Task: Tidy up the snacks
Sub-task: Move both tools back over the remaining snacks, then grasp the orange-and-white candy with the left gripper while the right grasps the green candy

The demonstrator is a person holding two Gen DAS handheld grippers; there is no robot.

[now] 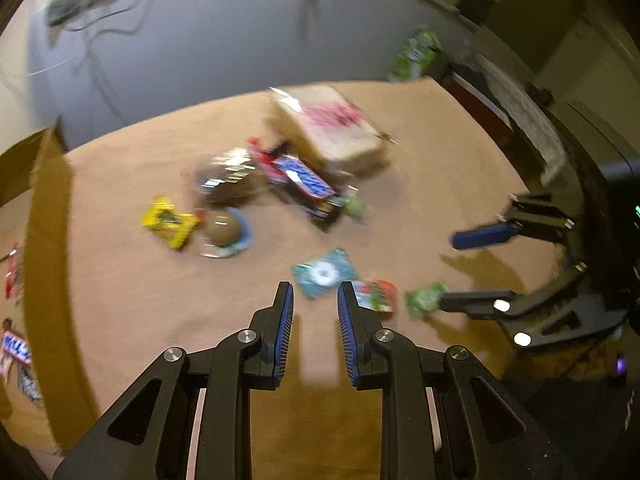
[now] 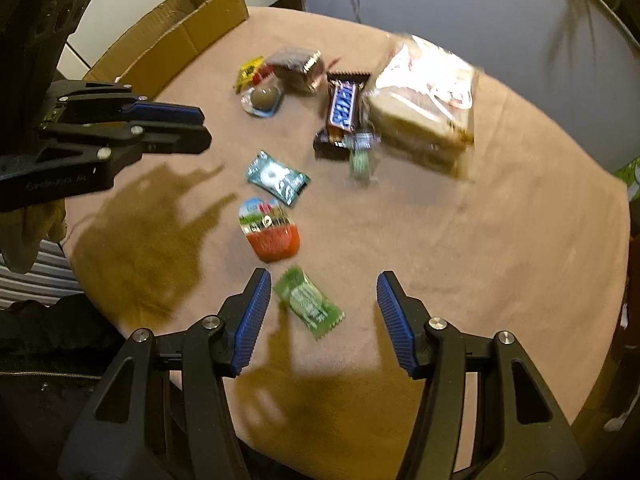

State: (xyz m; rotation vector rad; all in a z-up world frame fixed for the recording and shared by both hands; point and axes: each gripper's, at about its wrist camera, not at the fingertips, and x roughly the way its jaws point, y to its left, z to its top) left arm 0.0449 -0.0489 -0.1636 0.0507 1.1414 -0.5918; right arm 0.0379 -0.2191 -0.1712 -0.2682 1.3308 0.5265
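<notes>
Snacks lie loose on your round tan table [image 2: 520,260]: one wrapped sandwich [image 2: 424,100], one Snickers bar [image 2: 343,106], one red-and-white egg-shaped pack [image 2: 268,228], one teal packet [image 2: 276,176], one green candy [image 2: 308,304] and a few smaller blurred wrappers beyond. Your right gripper [image 2: 320,320] is spread wide with the green candy between its pads, untouched, while your left gripper [image 1: 315,332] stands narrowly parted and empty. Only your right view shows the whole cardboard box [image 2: 176,36]; only your left shows wrappers inside it [image 1: 16,348] and a green bag [image 1: 416,54] past the table's edge.

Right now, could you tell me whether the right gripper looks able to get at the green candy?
Probably yes: the green candy lies flat on the table, alone, just ahead of the right gripper, whose jaws stand open and empty. Nothing covers it.
</notes>
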